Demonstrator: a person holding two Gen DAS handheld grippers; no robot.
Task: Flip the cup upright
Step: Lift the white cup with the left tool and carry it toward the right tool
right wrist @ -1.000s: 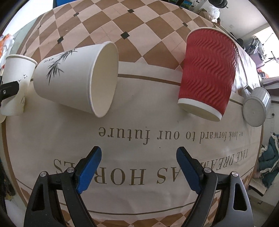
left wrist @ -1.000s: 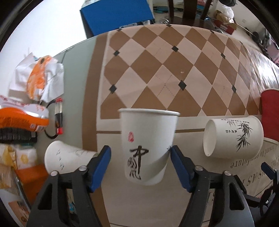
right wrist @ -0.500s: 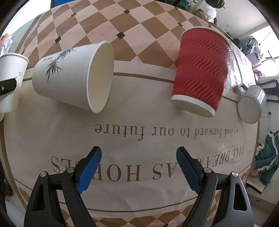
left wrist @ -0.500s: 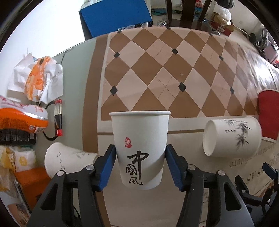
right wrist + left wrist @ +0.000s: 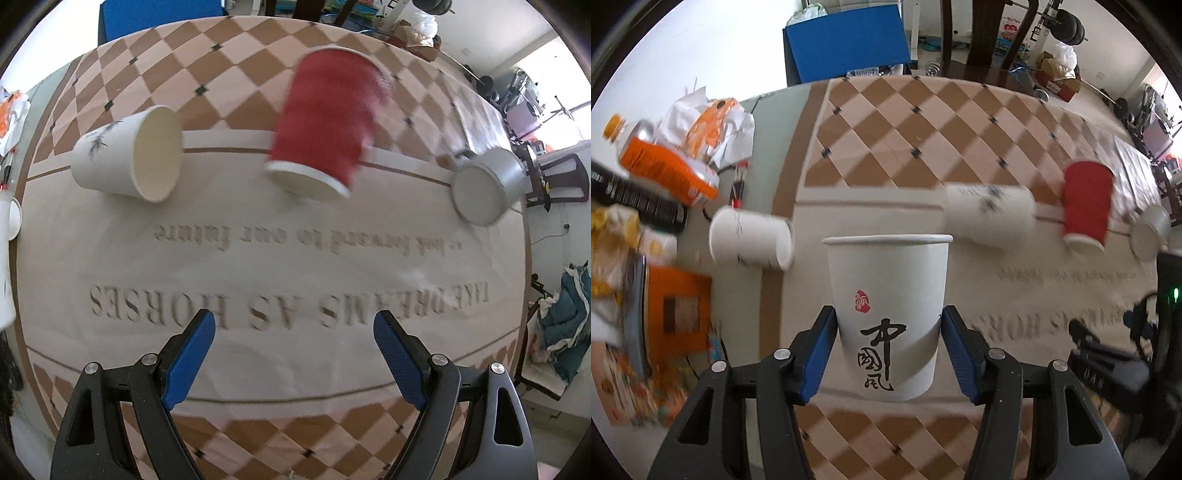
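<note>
Left gripper: blue pads pressed against both sides of the calligraphy cup, low on its wall, mouth up, cup upright; whether its base rests on the tablecloth or hangs just above it cannot be told from the left wrist view. Right gripper: jaws spread wide, nothing between them, hovering over the printed lettering near the front edge of the cloth. Farther out and to the right of the held cup lies the bamboo-print cup on its side, mouth facing right toward the red ribbed cup, which reads as mouth-down or tipped; heavy blur there, so I would not swear to it. A metal mug lies on its side at far right. Another white cup lies on its side to the left of the held cup, close to the snack packets. Risks, as judged: thin paper wall could buckle under the pinch; a release while tilted or above the cloth would topple it; the low grip leaves the top free to sway; swinging left could knock the lying white cup.
</note>
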